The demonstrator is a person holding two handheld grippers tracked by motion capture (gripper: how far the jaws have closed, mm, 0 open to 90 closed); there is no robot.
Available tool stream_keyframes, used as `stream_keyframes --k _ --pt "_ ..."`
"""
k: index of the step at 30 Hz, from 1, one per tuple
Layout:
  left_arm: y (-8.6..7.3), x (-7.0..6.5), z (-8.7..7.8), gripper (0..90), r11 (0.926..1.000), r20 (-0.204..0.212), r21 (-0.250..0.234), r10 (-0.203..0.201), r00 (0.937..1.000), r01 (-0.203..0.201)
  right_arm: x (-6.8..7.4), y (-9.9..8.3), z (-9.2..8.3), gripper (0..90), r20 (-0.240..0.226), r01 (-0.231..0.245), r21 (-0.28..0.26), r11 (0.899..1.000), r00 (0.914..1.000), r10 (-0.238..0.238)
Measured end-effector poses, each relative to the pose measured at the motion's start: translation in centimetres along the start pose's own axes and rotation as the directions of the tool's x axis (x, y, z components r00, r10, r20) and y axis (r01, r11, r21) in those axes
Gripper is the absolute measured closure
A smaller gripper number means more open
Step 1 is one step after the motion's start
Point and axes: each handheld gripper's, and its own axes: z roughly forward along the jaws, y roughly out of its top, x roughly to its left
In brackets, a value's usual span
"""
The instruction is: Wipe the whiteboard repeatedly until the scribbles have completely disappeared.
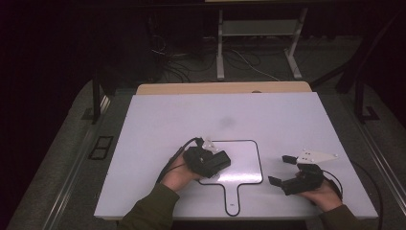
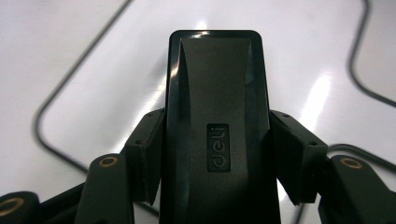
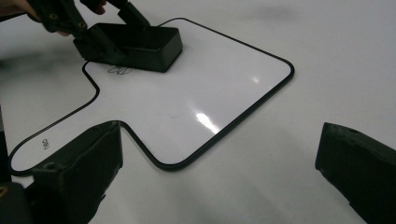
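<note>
1. Bench point(image 1: 158, 120) surface of smooth white laminate, glossy enough to throw back the lamps as bright patches; a faint grey smudge sits toward its far middle; a strip of pale wood shows along its far edge.
2. Small white paddle-shaped whiteboard with a thin black rim point(image 1: 249, 163) lies flat on the near middle of the bench, its handle pointing toward the person; a small scribble of dark ink point(image 3: 119, 70) marks its face.
3. Black rectangular plastic eraser block with an embossed logo point(image 2: 217, 121) rests on the whiteboard, near its left edge in the high view, just beside the scribble.
4. Left gripper point(image 1: 208, 160) has its fingers clamped on the two long sides of the eraser; the sleeved left hand point(image 1: 178, 177) holds it low over the board.
5. Right gripper point(image 1: 280, 170) sits right of the whiteboard, apart from it; its fingers stand wide apart with nothing between them.
6. Room beyond is dim; grey carpet, loose cables and the white legs of a frame point(image 1: 220, 48) lie past the bench.
</note>
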Motion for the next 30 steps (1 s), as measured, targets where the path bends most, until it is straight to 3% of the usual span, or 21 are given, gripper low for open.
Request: stream_keyframes --k 8,16,20,23,30 --pt "0.0 -0.9 0.0 39.7 0.9999 0.016 0.000 0.016 0.9997 -0.016 0.0 0.0 0.0 0.0 0.001 -0.002 0.002 1.000 1.0000 0.002" --pt "-1.0 1.3 -0.8 39.7 0.9994 -0.053 0.000 -0.034 0.9980 0.034 0.0 0.0 0.0 0.0 0.005 0.004 0.005 1.000 1.0000 -0.004" --pt "-1.5 2.0 -1.2 39.7 0.9984 -0.063 0.000 -0.056 0.9964 0.056 0.0 0.0 0.0 0.0 0.005 0.006 0.004 1.000 1.0000 -0.006" --pt "-1.5 1.7 -1.2 39.7 0.9991 -0.070 0.012 -0.039 0.9968 0.040 0.0 0.0 0.0 0.0 0.006 0.002 0.004 1.000 1.0000 -0.002" --pt "-1.2 -0.4 -1.0 39.7 0.9999 -0.015 0.013 -0.001 0.9999 0.001 0.0 0.0 0.1 0.0 0.005 0.002 0.004 1.000 1.0000 -0.002"
